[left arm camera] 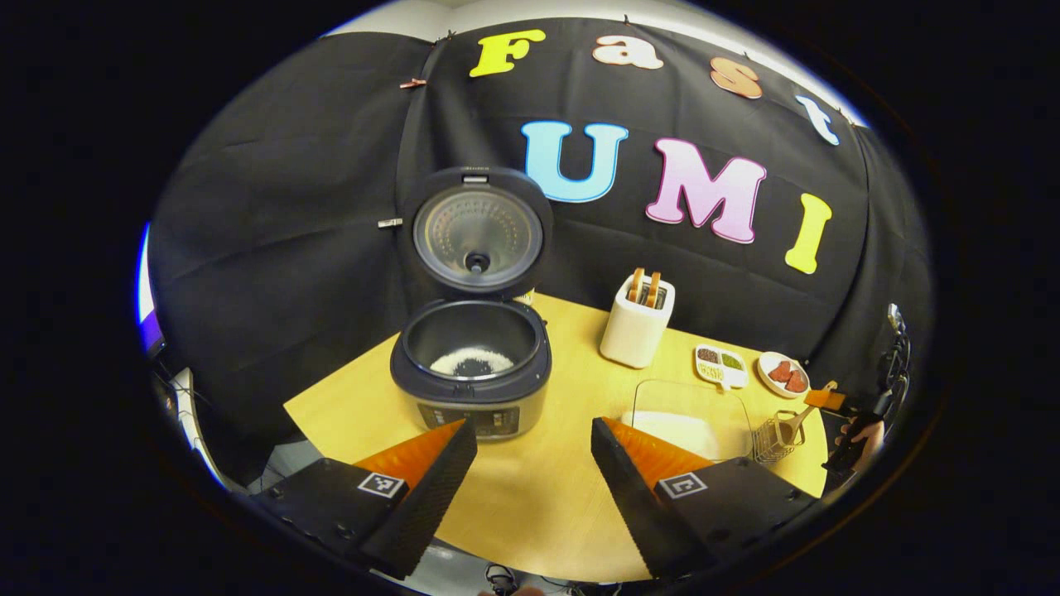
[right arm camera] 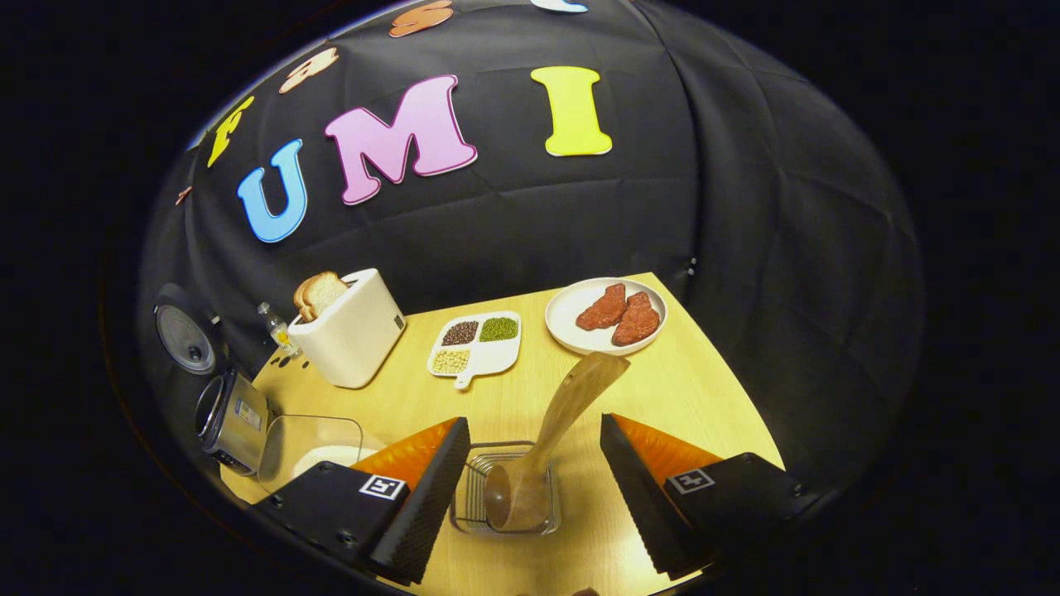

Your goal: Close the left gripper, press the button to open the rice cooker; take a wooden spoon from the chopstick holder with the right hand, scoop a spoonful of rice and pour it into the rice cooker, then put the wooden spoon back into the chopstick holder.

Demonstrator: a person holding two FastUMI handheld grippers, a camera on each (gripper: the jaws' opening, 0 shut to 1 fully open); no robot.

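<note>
The wooden spoon [right arm camera: 551, 434] stands bowl-down in the chopstick holder [right arm camera: 505, 488], handle leaning toward one o'clock. The right gripper [right arm camera: 534, 488] fingers gape wide around it, gripping nothing. The left gripper [left arm camera: 534, 488] is likewise wide, empty.

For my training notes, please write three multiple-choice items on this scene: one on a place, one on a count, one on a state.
1. Where is the wooden spoon?
A. in the wire chopstick holder
B. on the white plate
C. inside the rice cooker

2. How many reddish meat pieces lie on the white plate?
A. one
B. two
C. four

3. How is the rice cooker lid?
A. shut
B. taken off, lying on the table
C. standing open

Answers: 1 A, its bowl sits in the holder, between the open fingers of the right hand-held gripper; 2 B, two pieces lie side by side; 3 C, the lid is raised and the pot is visible.
</note>
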